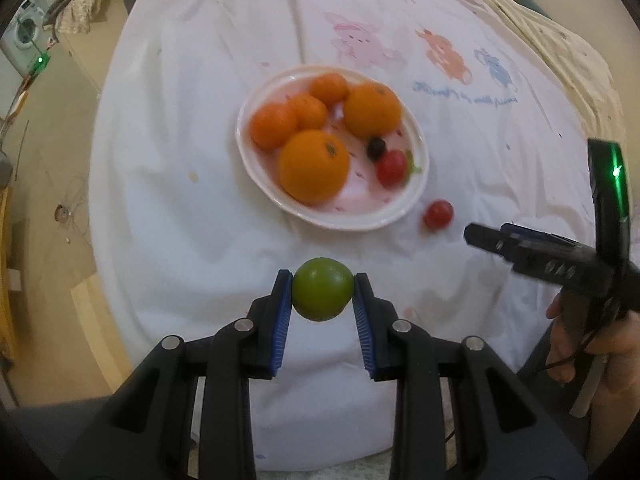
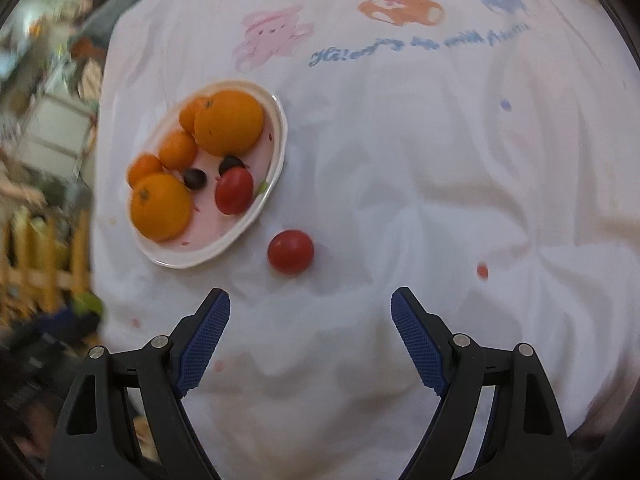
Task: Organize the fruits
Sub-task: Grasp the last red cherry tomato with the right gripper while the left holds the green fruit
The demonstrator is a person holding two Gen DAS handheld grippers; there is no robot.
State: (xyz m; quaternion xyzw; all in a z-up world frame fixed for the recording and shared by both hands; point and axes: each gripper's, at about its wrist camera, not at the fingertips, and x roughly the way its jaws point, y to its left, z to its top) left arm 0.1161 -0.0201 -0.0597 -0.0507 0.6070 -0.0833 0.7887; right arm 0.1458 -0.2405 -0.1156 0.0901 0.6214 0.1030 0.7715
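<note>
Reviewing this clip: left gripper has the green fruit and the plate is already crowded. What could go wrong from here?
1. The green fruit is round and pinched only at its sides by the left gripper; it might slip out.
2. The plate already holds five oranges, so the green fruit may roll off or knock out the tomato on the plate near the rim.
3. The loose tomato lies on wrinkled cloth ahead of the open right gripper; a nudge could roll it away.

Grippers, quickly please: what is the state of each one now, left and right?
Left gripper: jaws closed on the green fruit, held above the cloth.
Right gripper: jaws open, holding nothing, near the loose red tomato.
</note>
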